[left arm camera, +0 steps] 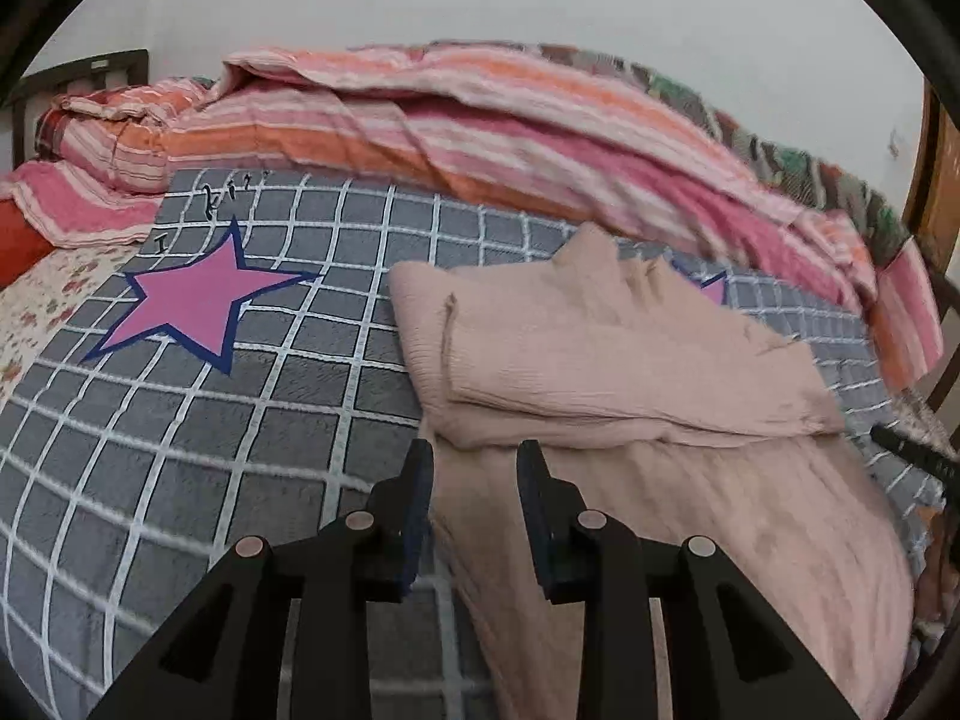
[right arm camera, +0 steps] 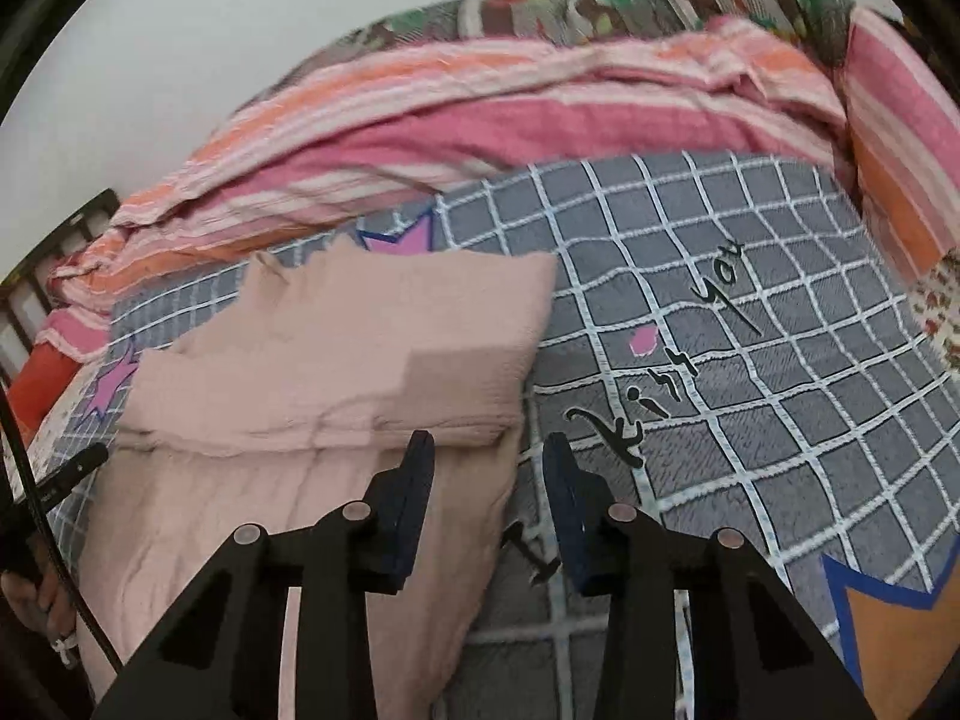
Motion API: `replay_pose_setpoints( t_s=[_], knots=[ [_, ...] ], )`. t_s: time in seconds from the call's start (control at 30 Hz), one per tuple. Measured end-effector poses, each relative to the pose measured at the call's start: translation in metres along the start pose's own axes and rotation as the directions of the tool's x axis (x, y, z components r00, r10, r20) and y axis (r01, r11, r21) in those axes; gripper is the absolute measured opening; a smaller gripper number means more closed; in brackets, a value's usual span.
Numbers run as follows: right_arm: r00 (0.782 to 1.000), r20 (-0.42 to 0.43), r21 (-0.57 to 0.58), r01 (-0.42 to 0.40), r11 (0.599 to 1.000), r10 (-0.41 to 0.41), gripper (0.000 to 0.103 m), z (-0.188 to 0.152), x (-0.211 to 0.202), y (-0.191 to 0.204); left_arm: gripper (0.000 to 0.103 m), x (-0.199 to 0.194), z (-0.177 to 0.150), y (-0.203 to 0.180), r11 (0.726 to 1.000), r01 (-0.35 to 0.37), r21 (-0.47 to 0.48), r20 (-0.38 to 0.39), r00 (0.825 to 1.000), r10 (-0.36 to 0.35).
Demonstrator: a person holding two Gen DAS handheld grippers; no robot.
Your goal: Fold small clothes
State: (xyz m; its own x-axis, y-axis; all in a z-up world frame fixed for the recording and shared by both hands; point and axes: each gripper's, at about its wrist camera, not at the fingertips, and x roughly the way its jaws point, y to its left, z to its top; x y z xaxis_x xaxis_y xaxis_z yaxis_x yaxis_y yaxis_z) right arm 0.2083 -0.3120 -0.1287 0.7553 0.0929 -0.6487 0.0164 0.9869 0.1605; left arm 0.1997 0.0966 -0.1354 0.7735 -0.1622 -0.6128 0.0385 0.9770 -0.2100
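A pale pink ribbed garment [left arm camera: 630, 372] lies partly folded on the grey checked blanket [left arm camera: 240, 420], its far part folded over onto the near part. My left gripper [left arm camera: 474, 450] is open and empty, just above the garment's near left edge. In the right wrist view the same garment [right arm camera: 336, 360] lies left of centre. My right gripper [right arm camera: 489, 444] is open and empty, straddling the garment's near right edge over the blanket [right arm camera: 750, 360]. The left gripper's tip [right arm camera: 72, 468] shows at the far left there; the right gripper's tip [left arm camera: 912, 450] shows at the left view's right edge.
A bunched pink and orange striped quilt [left arm camera: 480, 132] lies along the back of the bed against a white wall. A striped pillow [left arm camera: 102, 138] sits at the back left. A dark headboard [left arm camera: 90, 66] stands beyond it. A pink star print [left arm camera: 198, 300] marks the blanket.
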Motion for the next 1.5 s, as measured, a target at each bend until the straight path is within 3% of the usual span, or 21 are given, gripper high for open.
replay_pose_setpoints(
  t_s=[0.1, 0.2, 0.27, 0.4, 0.67, 0.7, 0.73, 0.8, 1.0, 1.07, 1.17, 1.2, 1.27, 1.4, 1.5],
  knots=[
    [1.0, 0.011, 0.003, -0.02, 1.0, 0.02, 0.038, -0.022, -0.021, 0.003, 0.029, -0.017, -0.011, 0.002, 0.998, 0.042, -0.036, 0.014, 0.999, -0.042],
    [1.0, 0.014, -0.002, -0.026, 1.0, 0.026, 0.038, -0.048, -0.041, 0.006, 0.06, -0.039, -0.031, 0.003, 0.998, 0.045, -0.038, 0.034, 0.998, -0.044],
    [1.0, 0.016, -0.005, -0.027, 1.0, 0.027, 0.039, -0.066, -0.056, 0.01, 0.061, -0.055, -0.043, 0.003, 0.998, 0.052, -0.035, 0.065, 0.997, -0.05],
    [0.999, 0.004, -0.021, -0.039, 0.999, 0.039, 0.052, -0.096, -0.085, 0.017, 0.061, -0.08, -0.07, 0.003, 0.997, 0.068, -0.026, 0.062, 0.996, -0.067],
    [0.998, -0.023, -0.075, -0.067, 0.995, 0.065, 0.052, -0.152, -0.118, 0.031, 0.061, -0.107, -0.126, 0.005, 0.997, 0.063, -0.032, -0.031, 0.997, -0.064],
    [0.998, -0.024, -0.075, -0.065, 0.995, 0.064, 0.046, -0.157, -0.119, 0.031, 0.061, -0.109, -0.131, 0.004, 0.998, 0.06, -0.034, -0.035, 0.998, -0.061],
    [0.998, -0.023, -0.076, -0.062, 0.995, 0.06, 0.035, -0.162, -0.119, 0.03, 0.059, -0.111, -0.136, 0.005, 0.997, 0.059, -0.041, -0.044, 0.997, -0.061],
    [0.998, -0.029, -0.079, -0.052, 0.996, 0.05, 0.03, -0.169, -0.119, 0.031, 0.051, -0.113, -0.143, 0.006, 0.997, 0.061, -0.056, -0.056, 0.996, -0.064],
    [0.996, -0.017, -0.05, -0.089, 0.995, 0.089, 0.031, -0.177, -0.116, 0.027, 0.05, -0.108, -0.149, 0.002, 0.997, 0.051, -0.055, -0.069, 0.996, -0.055],
    [0.995, -0.02, -0.04, -0.099, 0.994, 0.098, 0.031, -0.177, -0.113, 0.026, 0.044, -0.105, -0.149, -0.001, 0.997, 0.055, -0.057, -0.071, 0.996, -0.059],
    [0.995, -0.009, -0.038, -0.102, 0.994, 0.102, 0.025, -0.177, -0.11, 0.029, 0.023, -0.103, -0.15, -0.004, 0.995, 0.075, -0.065, -0.07, 0.994, -0.08],
    [0.995, -0.007, -0.043, -0.099, 0.994, 0.099, 0.011, -0.176, -0.11, 0.031, 0.009, -0.102, -0.149, -0.005, 0.994, 0.089, -0.069, -0.069, 0.993, -0.094],
    [0.995, -0.001, -0.062, -0.102, 0.993, 0.102, 0.006, -0.176, -0.111, 0.035, 0.007, -0.108, -0.147, 0.0, 0.99, 0.1, -0.096, -0.041, 0.994, -0.104],
    [0.985, 0.134, 0.024, -0.115, 0.993, 0.11, 0.005, -0.173, -0.141, 0.009, 0.007, -0.119, -0.146, 0.02, 0.981, 0.1, -0.166, -0.002, 0.995, -0.102],
    [0.99, 0.068, 0.095, -0.133, 0.987, 0.126, 0.005, -0.175, -0.133, -0.009, 0.008, -0.115, -0.149, 0.02, 0.982, 0.107, -0.158, -0.036, 0.993, -0.114]
  ],
)
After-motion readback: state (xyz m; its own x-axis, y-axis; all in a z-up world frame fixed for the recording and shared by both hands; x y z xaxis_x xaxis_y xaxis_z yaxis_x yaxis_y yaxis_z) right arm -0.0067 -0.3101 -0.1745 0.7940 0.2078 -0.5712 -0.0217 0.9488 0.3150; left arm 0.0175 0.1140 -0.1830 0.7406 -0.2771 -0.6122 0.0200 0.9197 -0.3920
